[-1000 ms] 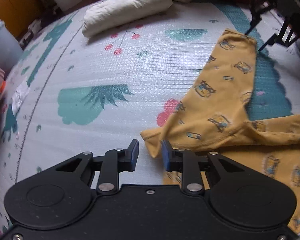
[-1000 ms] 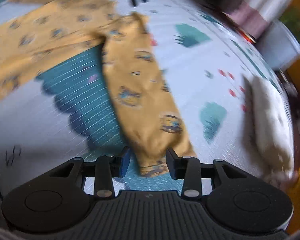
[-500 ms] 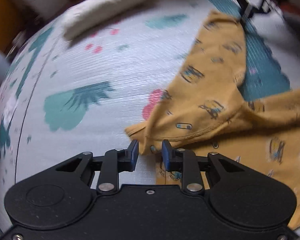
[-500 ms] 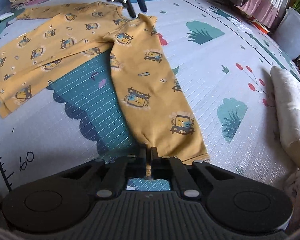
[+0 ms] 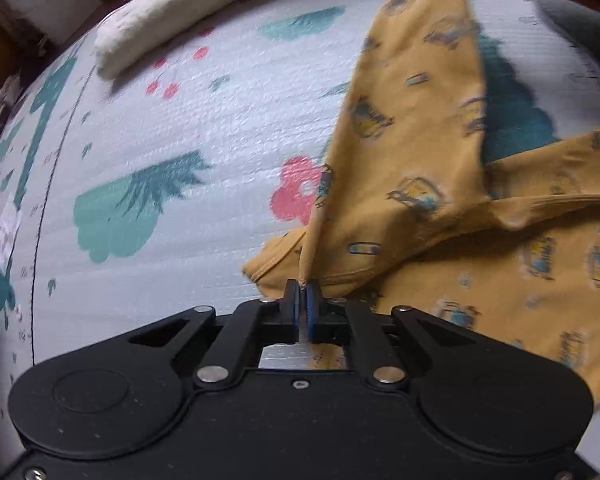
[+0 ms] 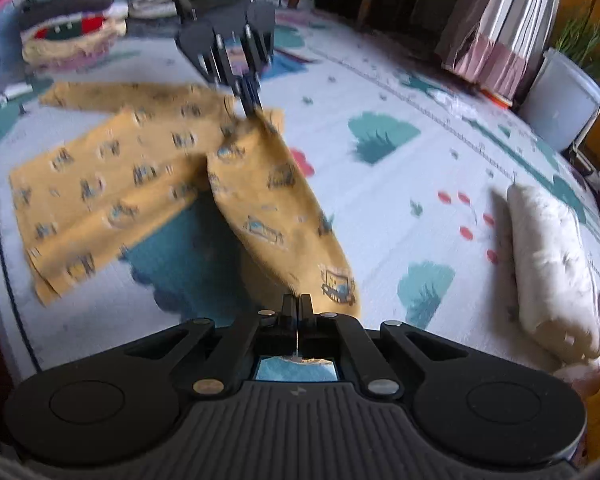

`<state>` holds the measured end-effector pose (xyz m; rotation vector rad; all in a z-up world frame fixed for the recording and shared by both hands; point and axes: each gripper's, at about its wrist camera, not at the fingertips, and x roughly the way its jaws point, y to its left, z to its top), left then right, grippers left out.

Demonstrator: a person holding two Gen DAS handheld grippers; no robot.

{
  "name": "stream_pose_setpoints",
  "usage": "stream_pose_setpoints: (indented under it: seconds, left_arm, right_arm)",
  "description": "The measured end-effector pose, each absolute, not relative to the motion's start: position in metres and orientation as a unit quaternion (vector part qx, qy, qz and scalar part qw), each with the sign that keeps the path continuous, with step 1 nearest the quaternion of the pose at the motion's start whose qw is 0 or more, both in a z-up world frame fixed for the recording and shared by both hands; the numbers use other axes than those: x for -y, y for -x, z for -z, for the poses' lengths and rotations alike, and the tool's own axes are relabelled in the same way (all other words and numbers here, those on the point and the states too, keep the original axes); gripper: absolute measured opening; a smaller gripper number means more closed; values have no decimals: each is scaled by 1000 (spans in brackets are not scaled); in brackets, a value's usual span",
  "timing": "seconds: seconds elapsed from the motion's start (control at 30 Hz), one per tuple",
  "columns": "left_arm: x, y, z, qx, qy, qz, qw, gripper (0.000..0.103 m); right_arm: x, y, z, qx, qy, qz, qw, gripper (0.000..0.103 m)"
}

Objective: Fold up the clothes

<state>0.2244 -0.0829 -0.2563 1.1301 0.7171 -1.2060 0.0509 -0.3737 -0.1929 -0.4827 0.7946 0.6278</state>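
A: Both ends pinched. Left gripper (image 5: 302, 289) clamped on the edge of the yellow pyjama trousers (image 5: 427, 184) at the waist corner, cloth running up taut from between the blue pads (image 5: 311, 300).

B: Same at the other end — right gripper (image 6: 298, 305) closed tight on the cuff of the near trouser leg (image 6: 276, 216), that leg lifted off the play mat (image 6: 379, 208) in a slope between the two grips. Other leg and the seat lying flat on the mat, further left.

A: Thin bite on the left, though. Only the very hem between the pads. Likely to slip out if pulled hard or jerked.

B: Agreed. Also a risk of dragging the flat half along — raised leg joined to it at the crotch, so any sideways tug probably shifts the lot and spoils the line-up.

A: And a twist. One end carried over faster than the other, and the leg probably lands skewed instead of edge on edge.

B: Folded white bundle (image 6: 551, 276) well off to the side, no trouble there. Pile of other clothes (image 6: 72, 36) at the far edge — also clear.

A: Blur in both views; hard to judge whether the cuff is caught as one layer or two.
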Motion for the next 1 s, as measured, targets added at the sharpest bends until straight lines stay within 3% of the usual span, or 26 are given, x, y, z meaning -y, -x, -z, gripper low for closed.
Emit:
stream_pose_setpoints:
  seconds: [0.37,0.4,0.47,0.53,0.63,0.87,1.0]
  left_arm:
    - [76,-236,258,-340,-471,513,632,3]
    - [75,-237,257,-345,-467,507,637,5]
    - [76,-238,251,-350,-457,496,650,22]
    - [76,-236,241,-351,-446,497,657,31]
    - [78,-225,224,-348,-426,499,670,40]
    - [97,-190,204,-375,-332,530,684,45]
    - [113,-145,225,-366,-368,523,676,52]
  right_arm:
    - [337,-32,166,-380,214,-369,821,2]
    - [335,-32,162,-379,211,-373,820,3]
    - [333,-32,153,-373,209,-373,823,2]
    - [330,-33,144,-365,218,-371,826,2]
    - [324,-35,133,-346,255,-364,826,2]
    - [311,-52,107,-309,305,-354,828,2]
    - [303,-59,105,-300,311,-357,828,2]
